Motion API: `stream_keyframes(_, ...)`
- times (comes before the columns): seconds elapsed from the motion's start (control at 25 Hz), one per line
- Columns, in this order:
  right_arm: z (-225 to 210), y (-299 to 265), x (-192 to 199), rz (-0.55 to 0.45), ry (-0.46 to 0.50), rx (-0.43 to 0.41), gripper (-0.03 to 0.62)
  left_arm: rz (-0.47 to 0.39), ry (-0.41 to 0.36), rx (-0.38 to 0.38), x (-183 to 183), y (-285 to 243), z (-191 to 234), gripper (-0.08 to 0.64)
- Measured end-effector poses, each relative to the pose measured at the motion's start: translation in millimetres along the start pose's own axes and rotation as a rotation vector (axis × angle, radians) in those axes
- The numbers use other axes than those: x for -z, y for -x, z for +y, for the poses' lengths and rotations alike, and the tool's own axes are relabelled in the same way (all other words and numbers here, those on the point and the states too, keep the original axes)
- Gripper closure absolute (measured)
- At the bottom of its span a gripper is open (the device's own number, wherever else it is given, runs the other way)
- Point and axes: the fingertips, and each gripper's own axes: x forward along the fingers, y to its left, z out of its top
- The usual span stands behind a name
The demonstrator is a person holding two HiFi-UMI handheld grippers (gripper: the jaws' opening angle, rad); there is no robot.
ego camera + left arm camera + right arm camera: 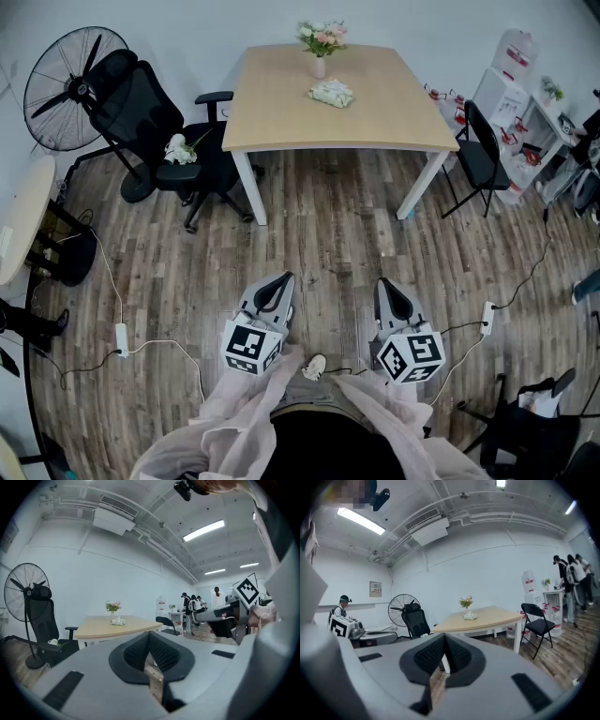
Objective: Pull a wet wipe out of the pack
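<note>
The wet wipe pack (331,93) lies on the wooden table (281,112) across the room, beside a small vase of flowers (321,42). It also shows as a pale lump on the table in the left gripper view (117,621) and the right gripper view (469,617). My left gripper (273,291) and right gripper (392,292) are held close to my body over the floor, far from the table. Both point almost level toward it. Each has its jaws shut with nothing between them.
A black office chair (155,127) with a white object on its seat and a standing fan (66,80) stand left of the table. A black folding chair (478,155) and white shelves (525,103) stand to the right. Cables and power strips (121,338) lie on the wood floor. People stand in the background (194,609).
</note>
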Motion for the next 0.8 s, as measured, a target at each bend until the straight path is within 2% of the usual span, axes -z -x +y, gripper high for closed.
stream_keyframes(0.48,-3.6,-4.4,3.1,0.003,-0.041,0.041,0.581,0.014,0.061,-0.028,3.4,2.7,8.3,0.551)
stream_keyframes(0.8,-7.5,-43.5,2.4,0.033,-0.086,0.017,0.581,0.010,0.069,-0.021,-5.6,-28.4,27.9,0.551)
